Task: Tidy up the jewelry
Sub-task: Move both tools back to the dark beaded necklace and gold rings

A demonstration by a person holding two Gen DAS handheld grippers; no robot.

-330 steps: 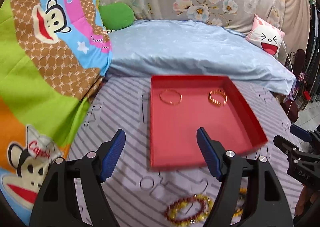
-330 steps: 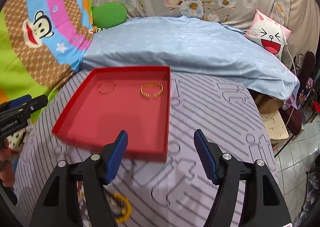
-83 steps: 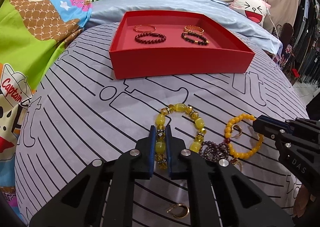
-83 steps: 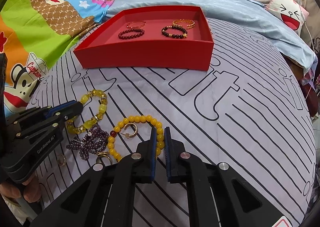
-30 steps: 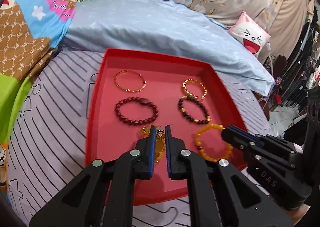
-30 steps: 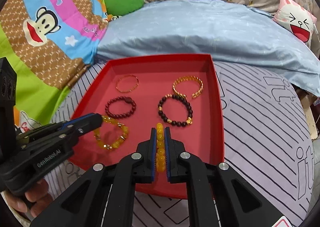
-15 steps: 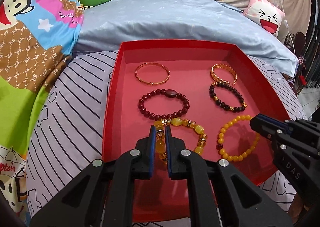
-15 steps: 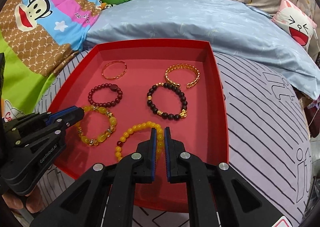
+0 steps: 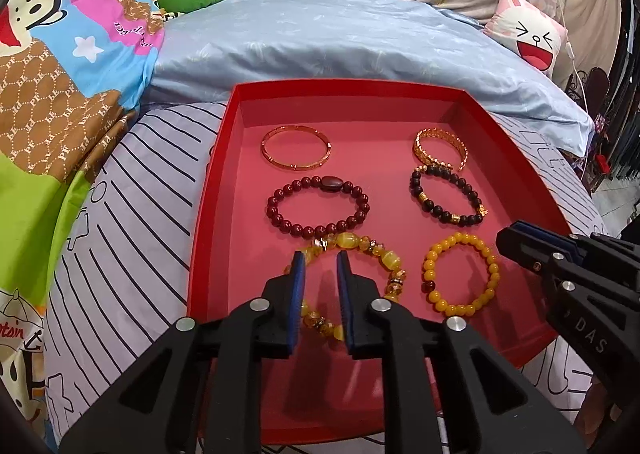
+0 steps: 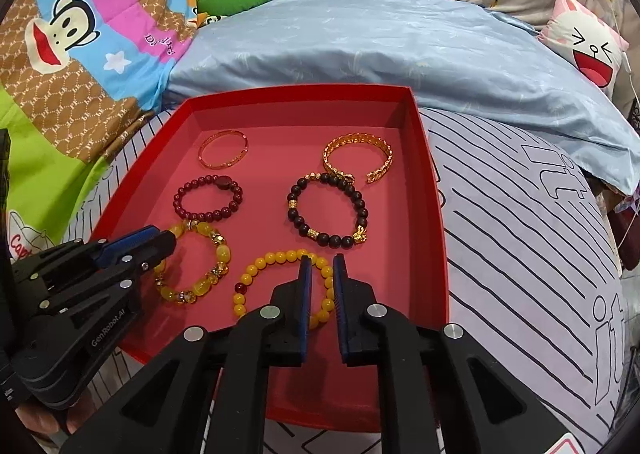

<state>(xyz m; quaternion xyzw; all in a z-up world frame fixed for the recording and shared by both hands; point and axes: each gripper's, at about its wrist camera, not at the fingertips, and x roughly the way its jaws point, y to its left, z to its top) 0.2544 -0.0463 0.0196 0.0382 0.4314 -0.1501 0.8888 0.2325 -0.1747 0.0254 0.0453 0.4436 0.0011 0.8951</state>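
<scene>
Now, change: both grippers were pinched on their bracelets half a second ago; both have let go.
Left gripper (image 9: 320, 258): fingers parted a small gap, holding nothing; straddles the 9 o'clock arc of the chunky yellow bracelet (image 9: 362, 254).
Right gripper (image 10: 320, 264): fingers parted a small gap, empty; over the 3 o'clock arc of the round-bead yellow bracelet (image 10: 280, 260).
Red tray (image 9: 212, 181): sits on the striped bed cover (image 9: 132, 213); six pieces, two columns of three.
Far row, 12 o'clock: thin gold bangle (image 9: 296, 147), gold cuff (image 9: 440, 143).
Middle row: dark red bracelet (image 9: 318, 207), black bracelet (image 9: 446, 193).
Near row, 6 o'clock: the two yellow bracelets, flat on the tray floor; the chunky one touches the dark red one.
Meaning: third row placed; judged mostly done, any pieces outside the tray are out of sight.
Next call: lift the fingers straight up so no bead snags.
</scene>
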